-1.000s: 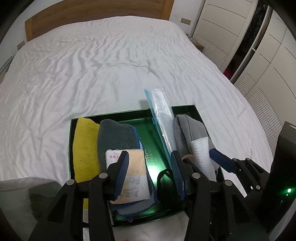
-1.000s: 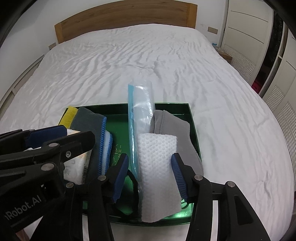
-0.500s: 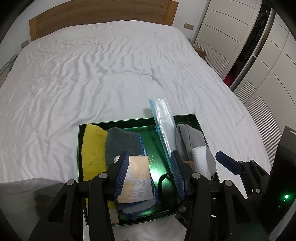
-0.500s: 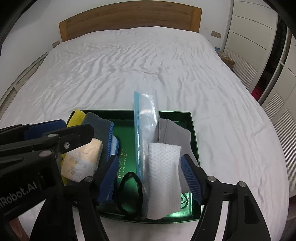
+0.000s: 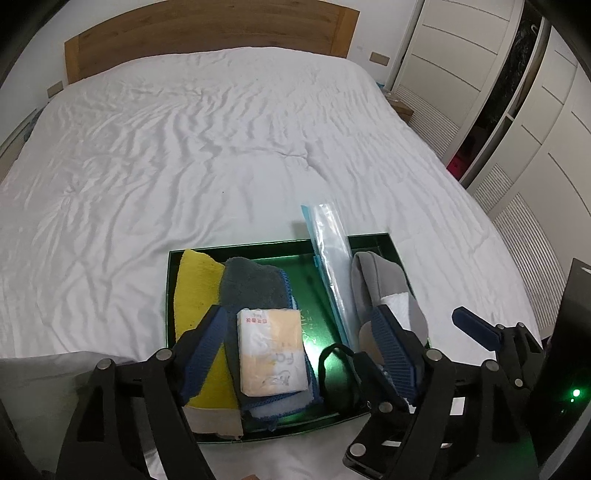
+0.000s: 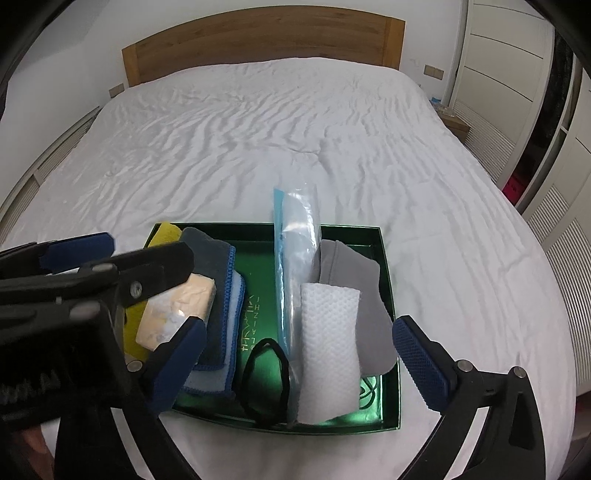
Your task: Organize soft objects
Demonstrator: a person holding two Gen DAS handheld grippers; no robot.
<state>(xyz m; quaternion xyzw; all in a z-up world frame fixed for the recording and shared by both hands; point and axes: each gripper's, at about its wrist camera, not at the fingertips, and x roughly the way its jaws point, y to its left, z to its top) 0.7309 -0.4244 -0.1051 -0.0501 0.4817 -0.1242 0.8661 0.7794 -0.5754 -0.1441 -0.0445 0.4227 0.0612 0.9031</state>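
Bed (image 5: pixel 207 155) white, rumpled (wooden headboard (image 5: pixel 207 33)); wardrobe (image 5: pixel 535 110) right.

Home bedroom. Large bed (image 5: pixel 221 140) under wrinkled white sheet fills view. Wooden headboard (image 5: pixel 207 33) at bed's far end, against white wall; wall sockets (image 5: pixel 380 58) beside headboard. White wardrobe (image 5: pixel 461 48) with panelled and slatted doors along bed's right side, one section open and dark. Small wooden nightstand (image 6: pixel 456 123) between bed's far right corner and wardrobe.
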